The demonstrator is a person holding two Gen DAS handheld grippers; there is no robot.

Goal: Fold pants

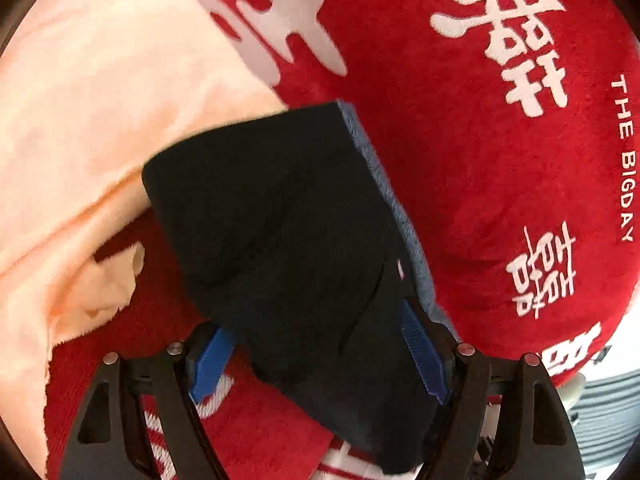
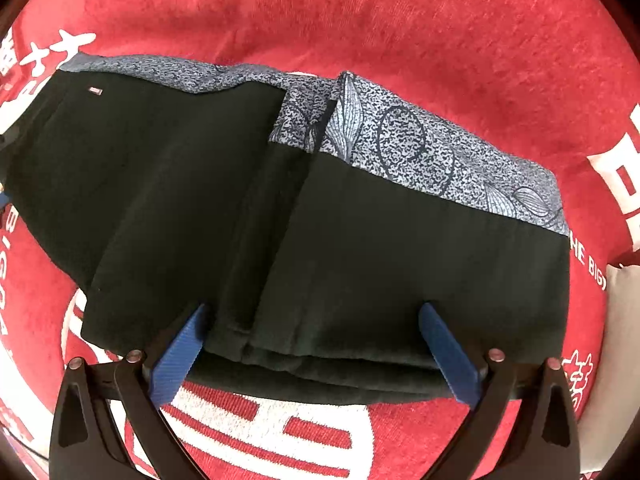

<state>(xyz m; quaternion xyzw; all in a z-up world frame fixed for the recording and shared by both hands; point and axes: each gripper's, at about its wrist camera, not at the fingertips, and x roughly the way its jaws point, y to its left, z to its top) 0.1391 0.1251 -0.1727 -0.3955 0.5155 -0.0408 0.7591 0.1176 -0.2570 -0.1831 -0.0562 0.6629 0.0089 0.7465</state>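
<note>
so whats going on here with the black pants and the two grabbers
A person is folding a pair of dark pants with a patterned blue-grey waistband on a red blanket with white characters. The right tool straddles the folded near edge, its blue pads either side of the fabric. The left tool has one end of the pants between its pads. A peach cloth lies beside them on the blanket.

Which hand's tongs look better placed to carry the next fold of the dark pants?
Probably left. The left tongs have a corner of the dark pants with the grey patterned waistband between their blue pads, seemingly raised off the red plush blanket. The right tongs merely straddle the folded edge.
</note>
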